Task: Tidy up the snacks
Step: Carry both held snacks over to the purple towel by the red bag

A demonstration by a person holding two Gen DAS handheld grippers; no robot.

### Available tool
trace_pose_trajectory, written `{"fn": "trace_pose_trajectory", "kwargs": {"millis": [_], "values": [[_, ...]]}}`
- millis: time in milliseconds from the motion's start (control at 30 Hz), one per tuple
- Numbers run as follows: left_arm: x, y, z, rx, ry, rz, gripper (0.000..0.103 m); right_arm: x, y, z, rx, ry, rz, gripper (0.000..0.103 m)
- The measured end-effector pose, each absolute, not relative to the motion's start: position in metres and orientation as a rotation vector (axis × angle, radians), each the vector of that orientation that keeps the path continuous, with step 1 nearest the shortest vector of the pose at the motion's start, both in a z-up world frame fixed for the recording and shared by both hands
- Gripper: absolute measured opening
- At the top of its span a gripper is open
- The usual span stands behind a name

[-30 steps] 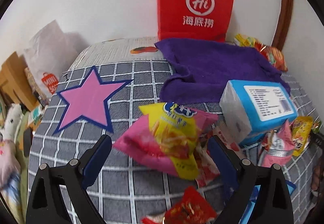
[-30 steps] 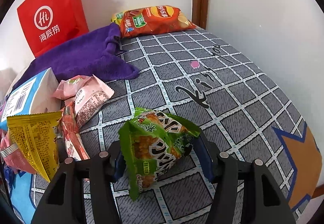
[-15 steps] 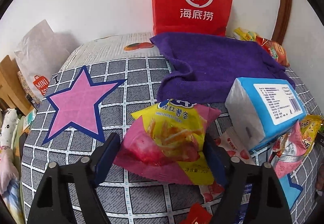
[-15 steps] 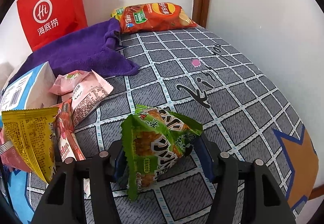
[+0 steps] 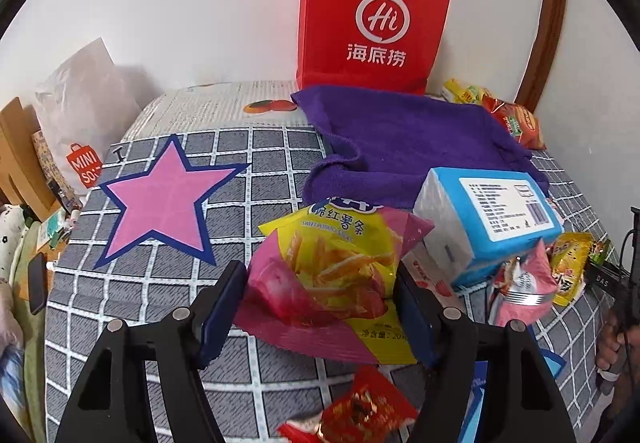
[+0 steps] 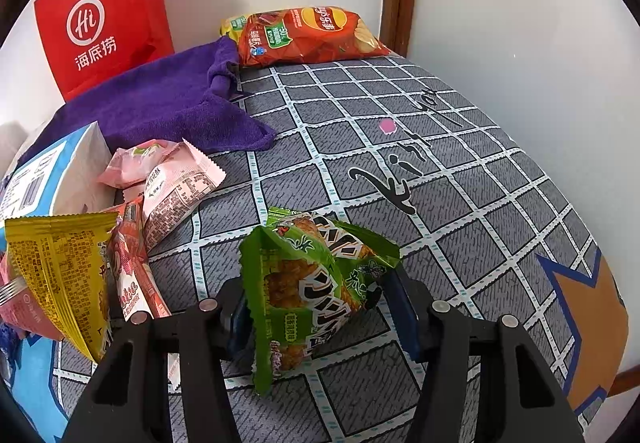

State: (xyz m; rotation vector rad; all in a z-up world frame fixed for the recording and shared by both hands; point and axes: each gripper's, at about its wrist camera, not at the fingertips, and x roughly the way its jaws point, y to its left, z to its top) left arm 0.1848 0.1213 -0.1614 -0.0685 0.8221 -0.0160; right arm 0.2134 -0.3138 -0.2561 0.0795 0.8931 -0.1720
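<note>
At the far left of the left wrist view a white shopping bag (image 5: 80, 115) leans on the wall beside the bed (image 5: 256, 171), whose grey checked cover carries a pink star (image 5: 164, 203). Right of the star, the left tool (image 5: 320, 307) has just been closing its jaws on a yellow-and-pink sweet potato stick bag (image 5: 332, 271), and both blue pads now press its sides. Behind it lies a purple towel (image 5: 404, 139) in front of an upright red paper bag (image 5: 372, 19); to the right sits a blue tissue pack (image 5: 488, 219) among small pink and yellow packets. In the right wrist view, the right tool (image 6: 320, 307) is clamped on a green snack bag (image 6: 308, 283), held above the cover, with a red chip bag (image 6: 308, 35) lying at the wall in the far corner.
</note>
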Motion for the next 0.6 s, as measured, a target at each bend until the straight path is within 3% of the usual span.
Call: {"fn": "trace_pose_trajectory", "kwargs": {"millis": [267,600], "values": [[0.171,0.119,-0.132,-0.074,0.779,-0.035,0.070,0.199,-0.311,-0.234,0.093,0.883,-0.132,0.053],[0.177,0.103,-0.089,-0.101,0.725,-0.083,0.070,0.182,-0.291,-0.152,0.057,0.761,-0.061,0.053]]}}
